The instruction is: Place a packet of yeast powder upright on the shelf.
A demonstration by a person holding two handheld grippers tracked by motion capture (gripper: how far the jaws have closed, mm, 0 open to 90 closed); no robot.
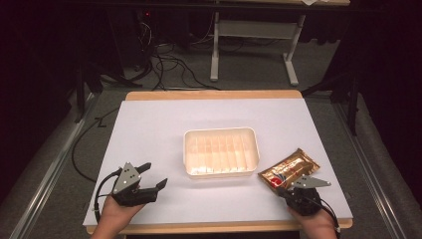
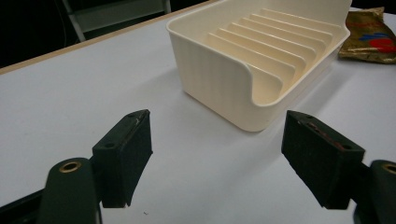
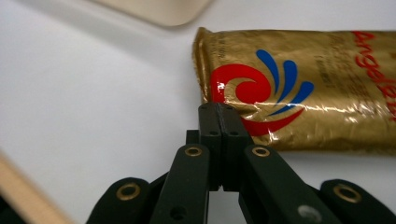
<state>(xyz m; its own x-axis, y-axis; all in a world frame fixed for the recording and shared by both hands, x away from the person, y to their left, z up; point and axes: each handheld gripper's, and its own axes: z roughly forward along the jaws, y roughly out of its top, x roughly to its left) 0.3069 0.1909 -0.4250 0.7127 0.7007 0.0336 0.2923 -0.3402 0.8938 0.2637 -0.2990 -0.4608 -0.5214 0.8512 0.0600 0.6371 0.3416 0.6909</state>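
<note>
Beyond shut jaws, gold packet [image 3: 322,93].

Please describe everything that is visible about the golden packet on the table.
The golden packet is a flat, shiny foil pouch, slightly crinkled, with a red swirl, blue strokes and red lettering cut off by the frame. It lies flat on the white table, at an angle, right of the cream tray and apart from it. The right gripper has its fingers closed together at the packet's near edge; whether they pinch it is unclear.
</note>
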